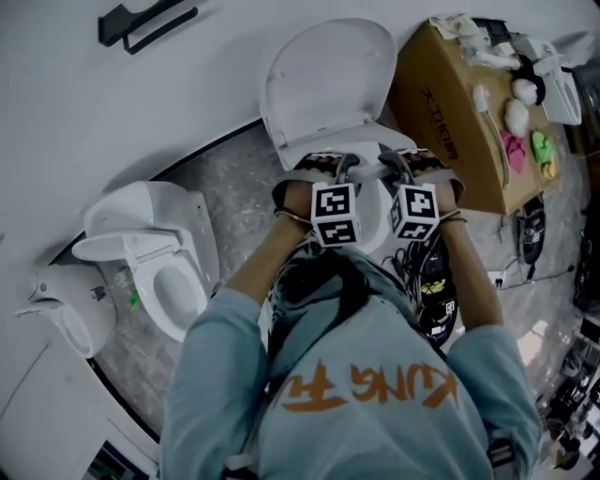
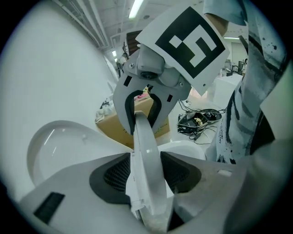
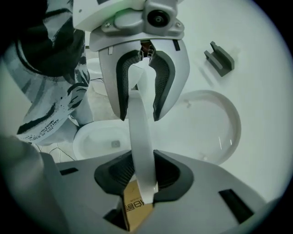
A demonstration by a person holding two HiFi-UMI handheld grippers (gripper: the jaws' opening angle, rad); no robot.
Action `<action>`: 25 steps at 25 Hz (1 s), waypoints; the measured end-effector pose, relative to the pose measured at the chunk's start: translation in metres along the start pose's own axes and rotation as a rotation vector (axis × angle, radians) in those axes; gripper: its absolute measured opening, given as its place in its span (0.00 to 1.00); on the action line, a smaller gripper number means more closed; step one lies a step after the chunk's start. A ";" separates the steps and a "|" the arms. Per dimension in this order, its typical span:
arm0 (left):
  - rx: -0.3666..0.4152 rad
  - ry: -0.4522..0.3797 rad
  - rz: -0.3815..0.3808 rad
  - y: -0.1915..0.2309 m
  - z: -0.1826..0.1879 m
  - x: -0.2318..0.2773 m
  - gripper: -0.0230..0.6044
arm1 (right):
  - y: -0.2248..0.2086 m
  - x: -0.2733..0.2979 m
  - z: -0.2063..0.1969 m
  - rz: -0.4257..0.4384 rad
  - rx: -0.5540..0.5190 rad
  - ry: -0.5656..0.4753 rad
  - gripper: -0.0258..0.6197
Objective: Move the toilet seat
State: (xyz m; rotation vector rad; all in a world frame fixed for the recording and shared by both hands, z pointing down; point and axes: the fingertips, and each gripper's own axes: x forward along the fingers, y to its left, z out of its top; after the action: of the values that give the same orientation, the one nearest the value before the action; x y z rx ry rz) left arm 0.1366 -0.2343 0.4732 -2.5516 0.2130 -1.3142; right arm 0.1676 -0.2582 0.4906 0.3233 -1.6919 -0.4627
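The toilet (image 1: 375, 230) stands against the wall with its lid (image 1: 328, 75) raised. I hold both grippers side by side over the front of the bowl. The white toilet seat (image 2: 146, 164) runs edge-on between the jaws of my left gripper (image 2: 145, 160), which stand a little apart from it. From the right gripper view, that left gripper (image 3: 139, 109) shows gaps on both sides of the seat (image 3: 139, 137). My right gripper (image 3: 143, 160) is shut on the seat; the left gripper view shows its jaws (image 2: 143, 119) clamped tight on the rim. In the head view the hands and marker cubes hide most of the seat.
A second toilet (image 1: 159, 272) stands to the left, with another white fixture (image 1: 66, 309) beyond it. A cardboard box (image 1: 459, 112) with small items on top sits right of the toilet. Cables (image 1: 431, 281) lie on the floor. A black holder (image 1: 145, 23) hangs on the wall.
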 end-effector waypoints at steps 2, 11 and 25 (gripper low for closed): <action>-0.017 0.003 0.027 0.013 -0.003 -0.004 0.34 | -0.015 0.000 0.003 -0.030 0.012 -0.001 0.17; -0.058 0.042 0.225 0.078 -0.019 -0.012 0.21 | -0.084 0.005 0.014 -0.136 0.016 0.022 0.18; -0.200 0.120 0.439 0.172 -0.055 -0.007 0.22 | -0.172 0.036 0.028 -0.348 0.094 0.013 0.17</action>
State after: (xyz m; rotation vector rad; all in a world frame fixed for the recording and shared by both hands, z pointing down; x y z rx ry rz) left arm 0.0861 -0.4058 0.4473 -2.3829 0.9119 -1.3194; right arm 0.1260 -0.4223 0.4362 0.6945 -1.6526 -0.6358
